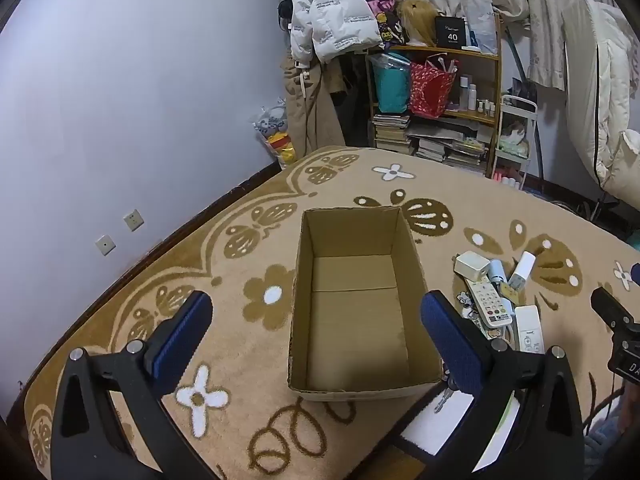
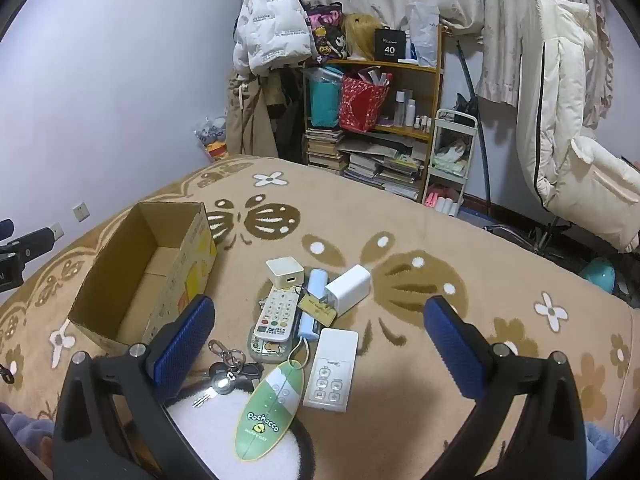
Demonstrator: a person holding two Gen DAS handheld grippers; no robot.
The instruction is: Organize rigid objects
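An open, empty cardboard box (image 1: 352,304) stands on the patterned carpet; it also shows at the left of the right wrist view (image 2: 120,280). A pile of small items lies to its right: a white remote with many buttons (image 2: 278,314), a small white remote (image 2: 332,370), a white charger cube (image 2: 285,273), a larger white adapter (image 2: 348,290), a light blue cylinder (image 2: 314,300), keys on a ring (image 2: 226,370) and a green Pochacco tag (image 2: 268,412). My left gripper (image 1: 316,332) is open above the box. My right gripper (image 2: 320,340) is open above the pile.
A wooden shelf (image 2: 376,120) with books, bags and bottles stands at the back beside hanging coats (image 2: 272,36). A white cart (image 2: 450,160) and a padded chair (image 2: 568,140) are at the right. The wall (image 1: 120,120) borders the carpet on the left.
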